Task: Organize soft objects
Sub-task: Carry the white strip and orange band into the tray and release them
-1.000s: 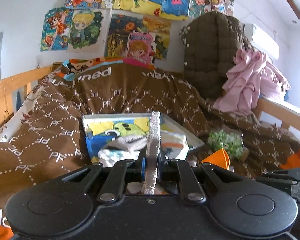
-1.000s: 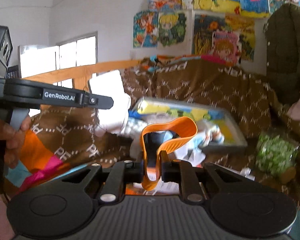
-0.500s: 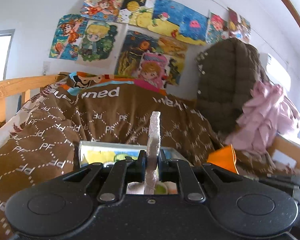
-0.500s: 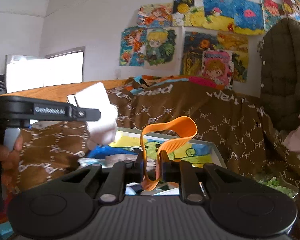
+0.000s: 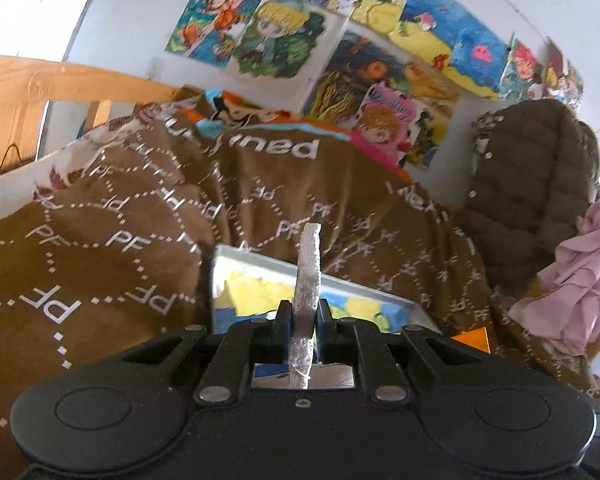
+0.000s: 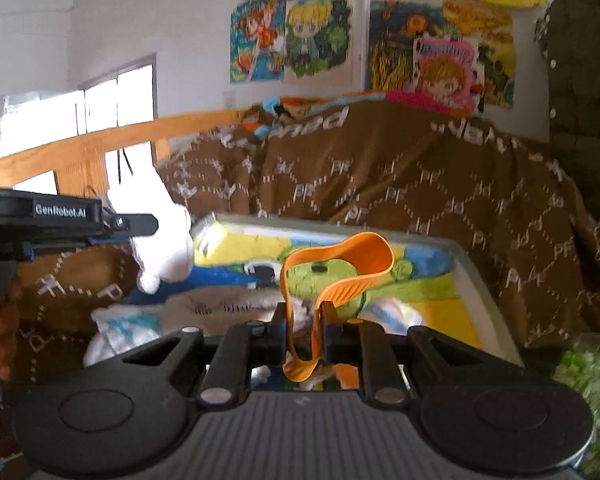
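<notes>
My left gripper (image 5: 305,312) is shut on a white fluffy soft piece (image 5: 307,276), which I see edge-on between its fingers. The right wrist view shows that left gripper (image 6: 146,224) at the left, with the white piece (image 6: 164,244) hanging over the near left corner of the tray (image 6: 474,280). My right gripper (image 6: 304,316) is shut on a bent orange rubbery strip (image 6: 340,260) just in front of the tray. The tray has a colourful cartoon lining and holds white and blue cloths (image 6: 120,332) and a grey soft thing (image 6: 216,304). In the left wrist view the tray (image 5: 340,280) is mostly hidden behind the gripper body.
A brown patterned blanket (image 5: 120,220) covers the bed around the tray. A wooden bed rail (image 6: 100,140) runs along the left. A brown quilted jacket (image 5: 532,172) and a pink cloth (image 5: 580,280) hang at the right. A green speckled bag (image 6: 588,368) lies right of the tray.
Both grippers have moved closer to the tray, which now sits larger in the right view and lower in the left. The left view has rolled. Both keep their hold.
</notes>
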Tool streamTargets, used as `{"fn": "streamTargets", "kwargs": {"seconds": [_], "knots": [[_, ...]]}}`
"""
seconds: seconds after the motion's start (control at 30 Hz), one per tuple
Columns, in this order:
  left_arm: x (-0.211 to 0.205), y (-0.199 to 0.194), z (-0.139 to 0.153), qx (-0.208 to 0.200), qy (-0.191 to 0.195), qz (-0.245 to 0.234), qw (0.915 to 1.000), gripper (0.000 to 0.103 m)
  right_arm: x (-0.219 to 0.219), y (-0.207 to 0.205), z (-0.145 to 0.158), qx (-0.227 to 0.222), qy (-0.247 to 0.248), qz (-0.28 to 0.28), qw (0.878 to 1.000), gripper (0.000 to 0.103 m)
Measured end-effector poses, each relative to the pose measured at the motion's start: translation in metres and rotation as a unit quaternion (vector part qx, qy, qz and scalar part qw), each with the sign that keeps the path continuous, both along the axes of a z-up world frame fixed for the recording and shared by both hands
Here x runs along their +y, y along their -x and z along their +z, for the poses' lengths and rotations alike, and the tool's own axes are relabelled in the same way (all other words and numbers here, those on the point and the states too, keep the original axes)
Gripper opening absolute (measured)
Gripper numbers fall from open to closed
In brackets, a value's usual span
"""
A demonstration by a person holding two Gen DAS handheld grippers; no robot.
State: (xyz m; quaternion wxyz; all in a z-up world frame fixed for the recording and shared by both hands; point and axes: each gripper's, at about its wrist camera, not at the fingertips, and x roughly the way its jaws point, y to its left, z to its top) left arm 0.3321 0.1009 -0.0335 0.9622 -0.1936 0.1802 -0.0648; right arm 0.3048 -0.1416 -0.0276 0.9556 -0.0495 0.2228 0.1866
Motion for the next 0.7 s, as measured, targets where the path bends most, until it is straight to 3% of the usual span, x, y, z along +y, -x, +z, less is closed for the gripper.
{"fn": "streamTargets", "kwargs": {"seconds": [0.23,0.4,0.7], "knots": [[0.013,-0.016,-0.011,0.033,0.008,0.006,0.9994,0.012,0.005,-0.009,-0.016,0.038,0.013,0.002,0.999,0.018],[0.01,-0.02,-0.016,0.059,-0.013,0.013,0.9981,0.012,0.007,-0.009,-0.018,0.045,0.02,0.005,0.999,0.021],[-0.002,-0.02,-0.016,0.066,-0.046,-0.004,0.9967,0.013,0.006,-0.009,-0.017,0.049,0.018,0.004,0.999,0.032]]}}
